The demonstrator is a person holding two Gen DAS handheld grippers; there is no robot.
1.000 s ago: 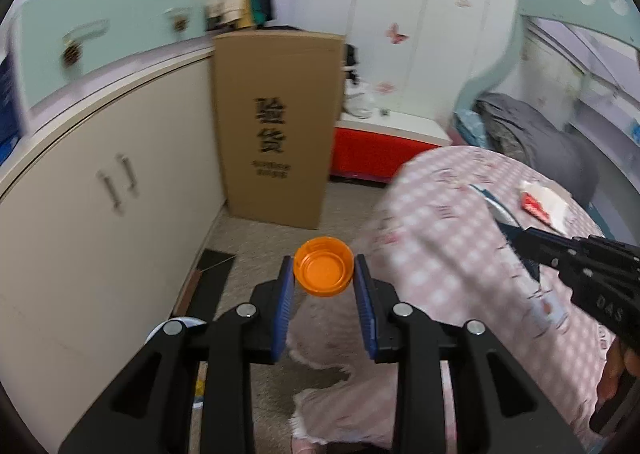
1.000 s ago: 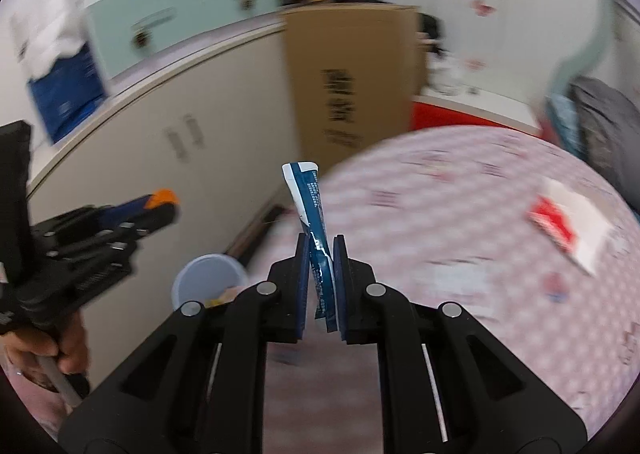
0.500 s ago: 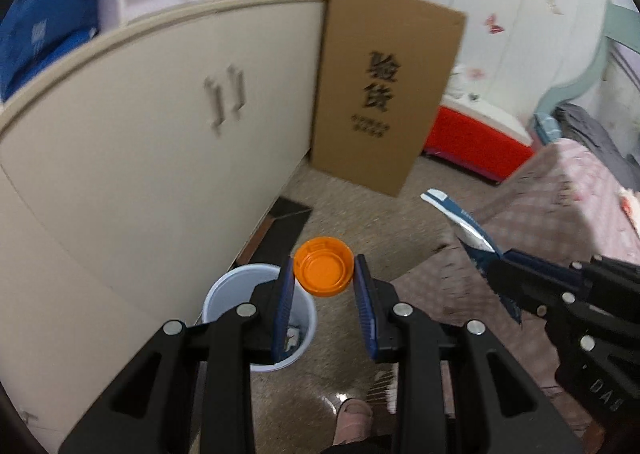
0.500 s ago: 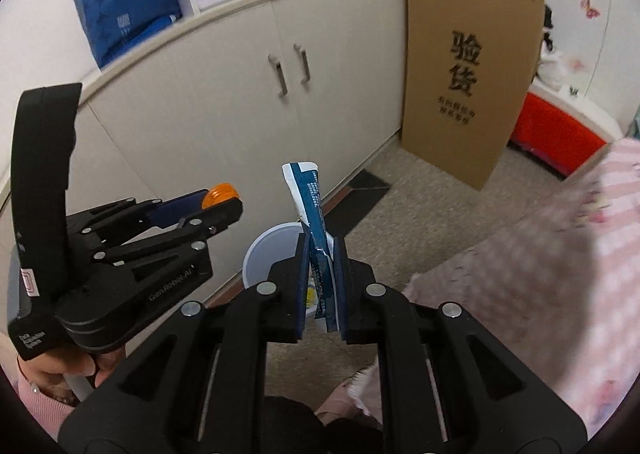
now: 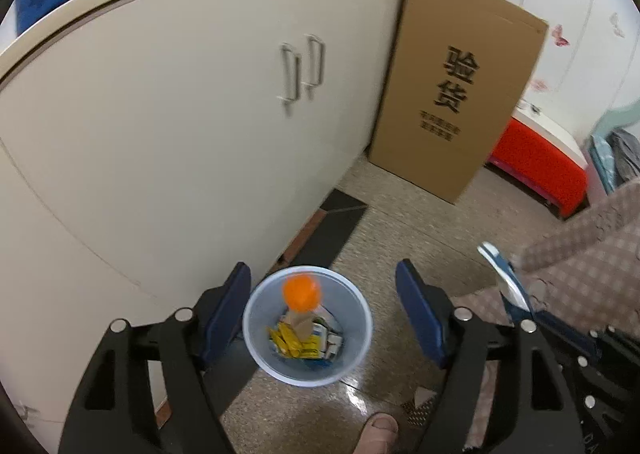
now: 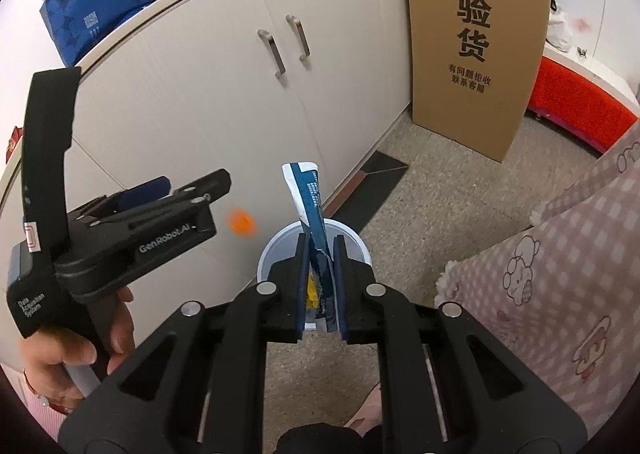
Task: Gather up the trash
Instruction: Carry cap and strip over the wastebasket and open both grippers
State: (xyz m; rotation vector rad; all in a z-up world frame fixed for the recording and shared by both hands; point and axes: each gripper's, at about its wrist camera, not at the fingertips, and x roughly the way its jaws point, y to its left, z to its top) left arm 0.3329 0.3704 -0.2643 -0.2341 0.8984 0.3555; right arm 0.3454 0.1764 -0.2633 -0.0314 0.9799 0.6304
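Left tool (image 5: 323, 308): jaws opening — nothing between them.
Orange cap (image 5: 301, 293): blurred, loose in the air above the bin (image 5: 352, 362).
Right tool (image 6: 321, 262): pressed together on a blue wrapper (image 6: 311, 196) — over the bin.
Cabinet (image 5: 160, 114): behind.

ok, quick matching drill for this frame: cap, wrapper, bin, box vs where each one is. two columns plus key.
Things:
1. cap
2. wrapper
3. bin
4. box

Places:
A. on the floor under both grippers
B. leaning against the cabinet
C. loose in the air above the bin
D. pinched in the right gripper

Pairs: 1-C, 2-D, 3-A, 4-B

The left gripper is opening; nothing sits between its pads.
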